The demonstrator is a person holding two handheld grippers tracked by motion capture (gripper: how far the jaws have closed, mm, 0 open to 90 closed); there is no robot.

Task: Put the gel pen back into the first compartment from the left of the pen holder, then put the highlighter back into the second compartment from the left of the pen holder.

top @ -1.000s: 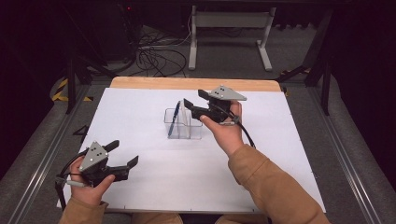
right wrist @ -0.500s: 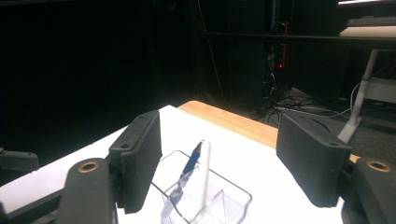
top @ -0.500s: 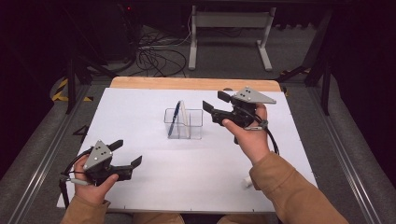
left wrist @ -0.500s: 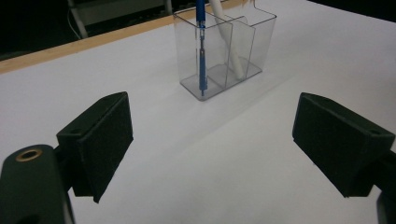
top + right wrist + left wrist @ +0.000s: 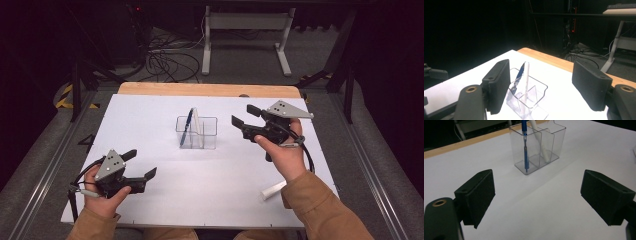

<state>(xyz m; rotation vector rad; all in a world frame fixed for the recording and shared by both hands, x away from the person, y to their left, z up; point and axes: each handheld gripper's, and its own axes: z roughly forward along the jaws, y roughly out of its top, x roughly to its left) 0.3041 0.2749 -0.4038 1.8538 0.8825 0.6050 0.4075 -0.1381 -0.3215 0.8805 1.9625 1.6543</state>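
The left hand (image 5: 102, 192), at seven o'clock, grips the black two-jaw left gripper (image 5: 141, 164), jaws spread and empty, aimed toward three o'clock. The right hand (image 5: 281, 152), at two o'clock, raises the black right gripper (image 5: 244, 116), jaws apart, aimed toward nine o'clock.

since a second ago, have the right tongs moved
Yes. In the high view the right tongs have moved rightward away from the clear holder, jaws open and empty.

One clear holder (image 5: 197, 133), one blue pen (image 5: 187, 126), two white pens (image 5: 196, 120) – perhaps – two hand-held grippers (image 5: 134, 172).
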